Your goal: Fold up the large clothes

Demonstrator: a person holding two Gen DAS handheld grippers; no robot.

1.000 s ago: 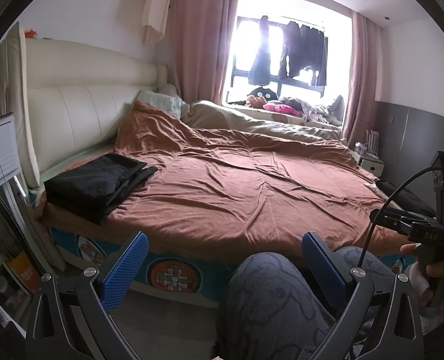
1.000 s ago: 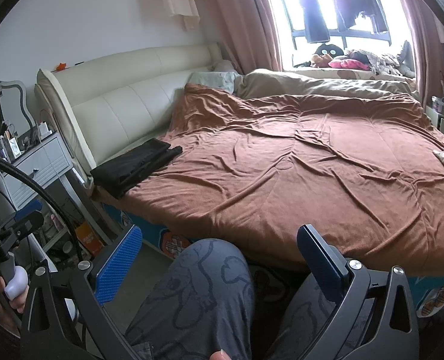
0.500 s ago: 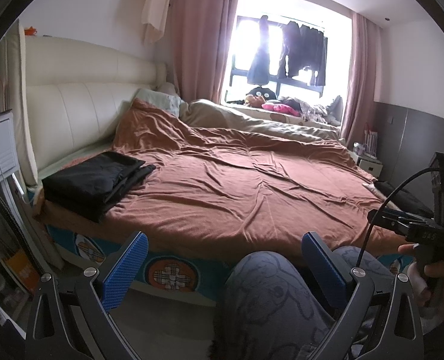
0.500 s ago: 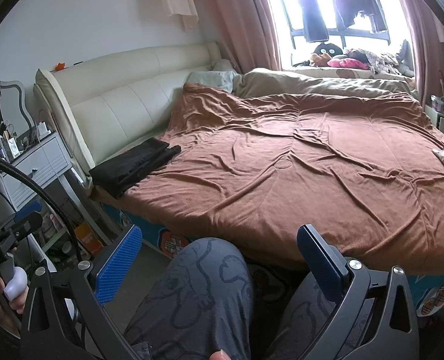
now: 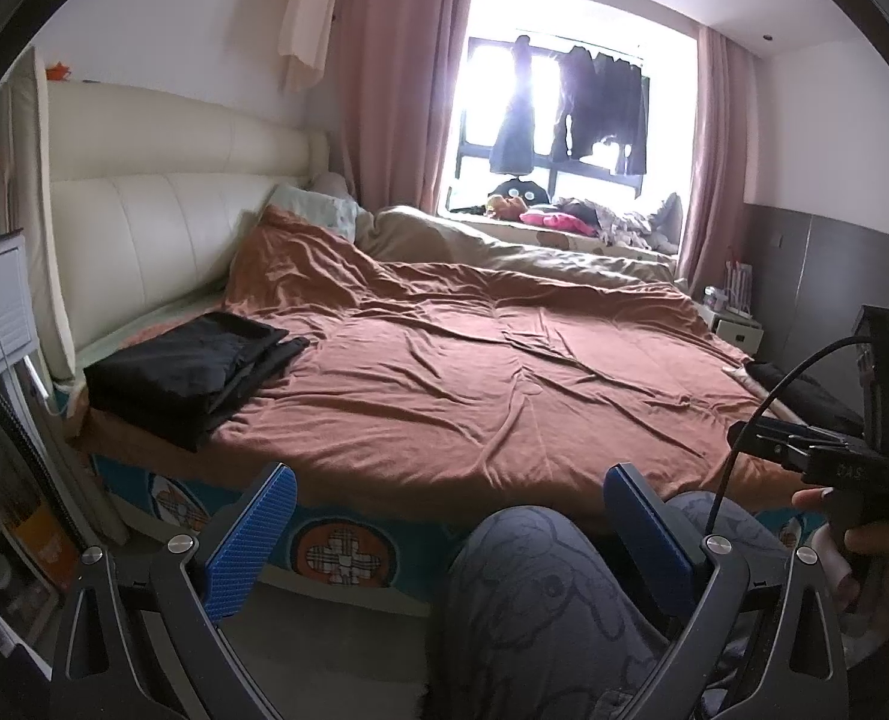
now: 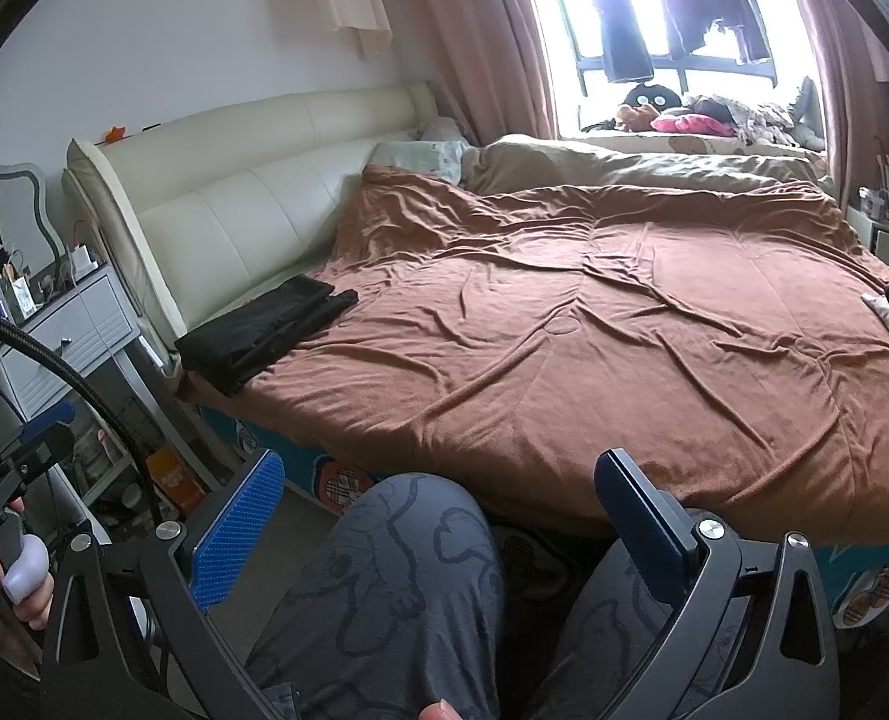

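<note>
The left gripper (image 5: 444, 534) is hovering low at the bottom of its frame, jaws standing wide apart and gripping nothing, over a knee in grey patterned trousers (image 5: 540, 612); the right gripper (image 6: 438, 522) is hanging likewise, jaws spread and empty, above the same trousers; the right hand (image 5: 864, 552) is wrapping its handle at the lower right of the left view; the left hand (image 6: 6, 600) is showing at lower left of the right view; the folded black garment (image 5: 186, 372) is lying at centre left on the bed (image 5: 474, 384), near the cream headboard (image 5: 144, 222).
</note>
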